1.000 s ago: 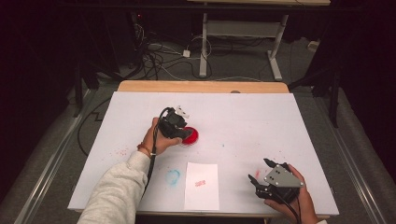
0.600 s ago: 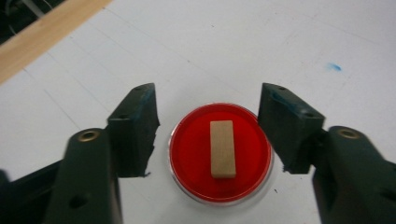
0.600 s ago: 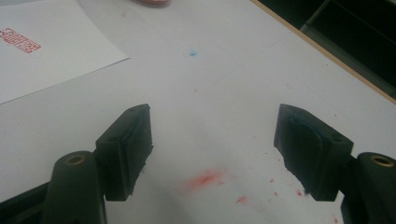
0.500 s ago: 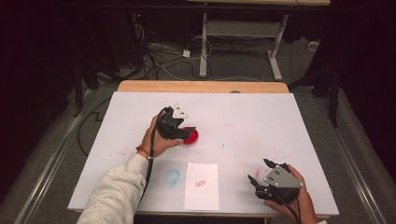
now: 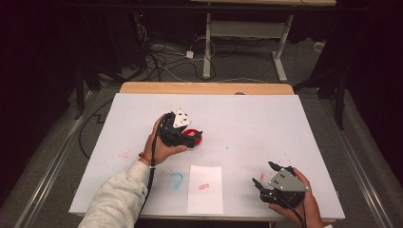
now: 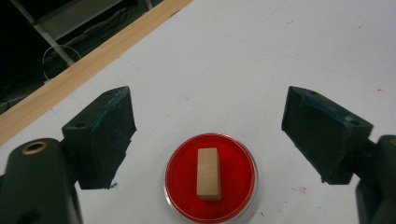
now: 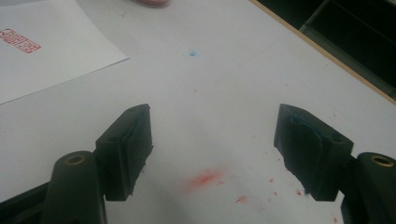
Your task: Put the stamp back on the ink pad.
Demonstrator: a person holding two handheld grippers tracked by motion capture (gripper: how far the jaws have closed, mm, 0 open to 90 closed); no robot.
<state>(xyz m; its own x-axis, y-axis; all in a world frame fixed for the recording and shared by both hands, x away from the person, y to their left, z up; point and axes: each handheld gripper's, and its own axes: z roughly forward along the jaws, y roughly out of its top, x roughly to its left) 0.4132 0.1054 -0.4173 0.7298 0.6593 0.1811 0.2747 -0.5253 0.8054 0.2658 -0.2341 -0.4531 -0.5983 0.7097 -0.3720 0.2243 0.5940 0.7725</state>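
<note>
Red ink pad (image 5: 192,138) near mid-table in the high view, left gripper (image 5: 192,138) poised right over it, left hand (image 5: 161,142) wrapped round the body. Nearer the front edge, a paper sheet (image 5: 205,188) already bearing a red stamp mark (image 5: 204,186) — so, by the look of it, stamping done and the tool put back. Blue smudge (image 5: 177,179) just left of the sheet; right gripper (image 5: 264,176) well apart at the front right, idle on the table (image 5: 285,123). From the left gripper view: wooden stamp (image 6: 208,173) lying flat in the middle of the red pad (image 6: 182,182), jaws just opened wide and standing clear on either side, nothing pinched between them. Judged finished or nearly so — perhaps only the withdrawal left. From the right gripper view: jaws spread wide over bare white tabletop (image 7: 224,93), holding nothing; red smears (image 7: 205,178) beneath, corner of the sheet (image 7: 56,60) with its mark (image 7: 19,39) at upper left. Nothing blocking either gripper; wooden table rim (image 6: 70,74) and floor cables far off.
</note>
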